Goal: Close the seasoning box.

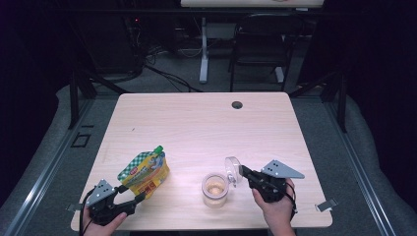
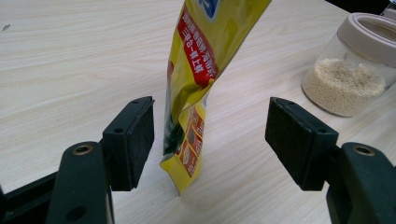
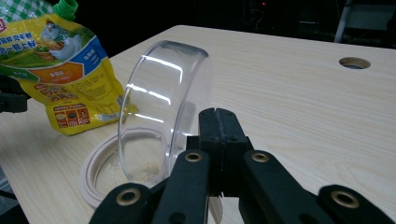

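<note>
A yellow stand-up pouch (image 1: 145, 172) with a green cap leans on the table at the front left. Its lower end (image 2: 191, 93) stands between the wide-apart pads (image 2: 135, 137) of my left gripper (image 1: 132, 200), and neither pad presses on it. To the right stands a small clear jar (image 1: 215, 189) with pale grains (image 2: 343, 86) in the bottom and an open beige rim (image 3: 93, 172). My right gripper (image 3: 218, 123) is shut on the edge of the clear round lid (image 3: 159, 112), which it holds on edge just above the jar's right side (image 1: 231, 169).
The wooden table (image 1: 196, 123) has a round cable hole (image 1: 237, 104) near its far edge. Past the table are a chair (image 1: 260, 44), a desk leg and cables on the floor. Metal clips sit on the table's front corners.
</note>
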Available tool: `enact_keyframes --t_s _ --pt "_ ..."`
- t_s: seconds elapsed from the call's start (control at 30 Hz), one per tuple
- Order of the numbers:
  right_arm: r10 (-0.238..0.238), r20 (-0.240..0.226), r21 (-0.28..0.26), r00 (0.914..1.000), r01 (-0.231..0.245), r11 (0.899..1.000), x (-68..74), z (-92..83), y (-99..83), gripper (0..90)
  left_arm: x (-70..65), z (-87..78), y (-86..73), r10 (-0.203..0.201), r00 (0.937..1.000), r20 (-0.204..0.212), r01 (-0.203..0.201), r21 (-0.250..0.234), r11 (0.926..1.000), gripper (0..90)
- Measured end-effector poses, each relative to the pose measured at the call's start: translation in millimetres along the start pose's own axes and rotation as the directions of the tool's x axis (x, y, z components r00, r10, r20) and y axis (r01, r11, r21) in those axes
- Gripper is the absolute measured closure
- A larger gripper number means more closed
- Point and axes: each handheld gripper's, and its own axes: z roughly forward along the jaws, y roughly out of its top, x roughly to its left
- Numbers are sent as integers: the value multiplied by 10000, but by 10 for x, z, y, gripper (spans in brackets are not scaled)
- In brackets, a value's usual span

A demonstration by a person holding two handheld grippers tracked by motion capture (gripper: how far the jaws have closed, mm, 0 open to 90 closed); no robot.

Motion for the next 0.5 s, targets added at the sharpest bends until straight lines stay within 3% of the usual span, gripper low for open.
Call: enact_keyframes --t_s 0.2,0.5 --pt "-141 -167 -38 9998 141 9999 57 29 -8 900 0 0 -1 11 10000 -9 -11 14 10000 330" --pt "-684 -613 527 9958 716 9960 229 173 -67 900 -1 0 2 42 10000 20 -42 119 9999 330"
